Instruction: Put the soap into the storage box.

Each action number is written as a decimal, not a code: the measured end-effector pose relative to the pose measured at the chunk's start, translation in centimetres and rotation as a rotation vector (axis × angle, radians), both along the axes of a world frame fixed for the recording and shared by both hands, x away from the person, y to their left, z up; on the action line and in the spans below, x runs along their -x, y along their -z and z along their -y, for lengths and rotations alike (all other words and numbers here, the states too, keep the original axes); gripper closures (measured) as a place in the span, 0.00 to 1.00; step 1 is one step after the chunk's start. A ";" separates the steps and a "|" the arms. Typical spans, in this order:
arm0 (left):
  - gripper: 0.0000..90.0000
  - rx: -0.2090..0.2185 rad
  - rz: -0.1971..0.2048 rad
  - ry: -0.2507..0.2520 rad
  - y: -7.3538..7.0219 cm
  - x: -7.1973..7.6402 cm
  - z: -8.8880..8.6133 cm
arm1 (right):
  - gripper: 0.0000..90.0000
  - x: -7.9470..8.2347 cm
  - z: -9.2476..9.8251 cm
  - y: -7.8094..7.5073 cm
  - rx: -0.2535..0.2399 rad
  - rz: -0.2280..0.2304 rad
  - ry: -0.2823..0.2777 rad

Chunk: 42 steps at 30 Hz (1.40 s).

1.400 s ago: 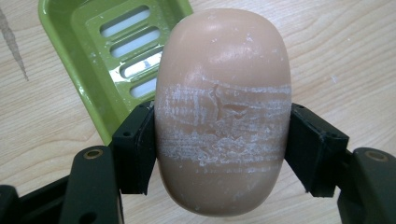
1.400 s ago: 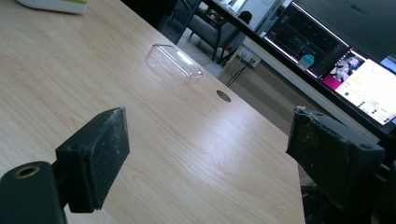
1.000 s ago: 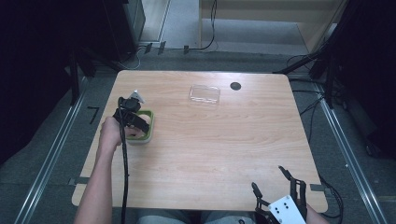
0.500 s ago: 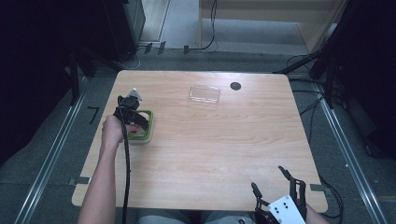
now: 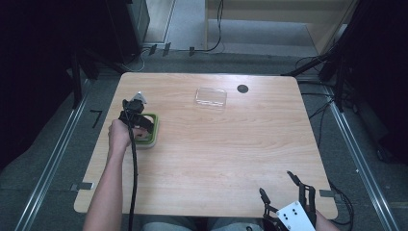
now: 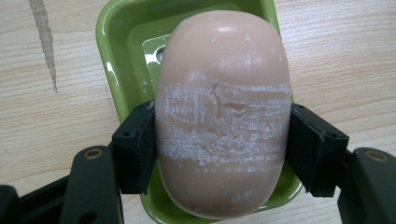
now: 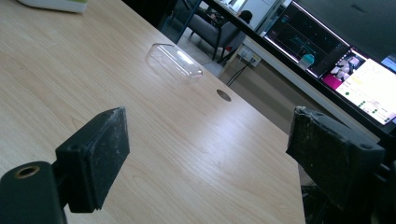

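**Soap bar clamped over the green dish**

At the near right table edge, the right gripper (image 5: 285, 191) rests with jaws spread wide, nothing between them. At the left, the left gripper (image 6: 219, 140) squeezes a pale pink oval soap bar (image 6: 222, 112) over the green plastic soap dish (image 6: 121, 42). Farther off lies a clear plastic lid (image 5: 210, 97).

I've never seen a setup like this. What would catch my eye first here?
Probably the pinkish bar of soap, scuffed white across its middle, clamped between the black jaws of the left tool right over a small green soap dish at the table's left side. Next, the clear plastic lid lying alone near the far edge. The right tool waits with jaws wide open at the near right corner.
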State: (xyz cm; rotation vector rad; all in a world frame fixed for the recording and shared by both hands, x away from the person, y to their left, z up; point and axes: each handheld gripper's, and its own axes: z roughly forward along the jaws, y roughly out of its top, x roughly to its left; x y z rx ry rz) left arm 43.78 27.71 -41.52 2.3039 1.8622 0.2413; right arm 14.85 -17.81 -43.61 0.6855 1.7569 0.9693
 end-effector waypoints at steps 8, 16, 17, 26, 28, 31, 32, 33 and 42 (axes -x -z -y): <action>0.37 -0.006 0.006 -0.011 0.5 -0.1 -0.2 | 0.15 0.0 0.0 0.0 0.001 0.000 -0.001; 0.37 -0.007 0.011 -0.015 1.0 -0.1 -0.2 | 0.15 0.0 0.0 0.0 0.002 0.002 -0.001; 0.37 -0.007 0.010 -0.016 1.0 -0.1 -0.2 | 0.15 0.0 0.0 0.0 0.000 0.002 0.001; 0.37 -0.010 0.004 -0.012 1.5 -0.3 -0.1 | 0.15 0.0 0.0 0.0 -0.002 0.001 0.000; 0.37 -0.006 0.006 -0.014 1.5 -0.3 -0.2 | 0.15 0.0 0.0 0.0 -0.002 0.001 0.000; 0.37 -0.005 0.006 -0.014 1.5 -0.3 -0.2 | 0.15 0.1 0.1 0.0 0.001 0.001 0.001; 0.37 -0.002 0.004 -0.014 1.5 -0.3 -0.3 | 0.15 0.1 0.1 0.0 0.001 0.001 0.002; 0.37 0.002 0.004 -0.017 1.5 -0.3 -0.3 | 0.15 0.1 0.1 0.0 0.001 0.000 0.003; 0.37 0.015 0.000 -0.016 1.6 -0.2 -0.6 | 0.15 0.2 0.3 0.0 -0.001 0.001 0.008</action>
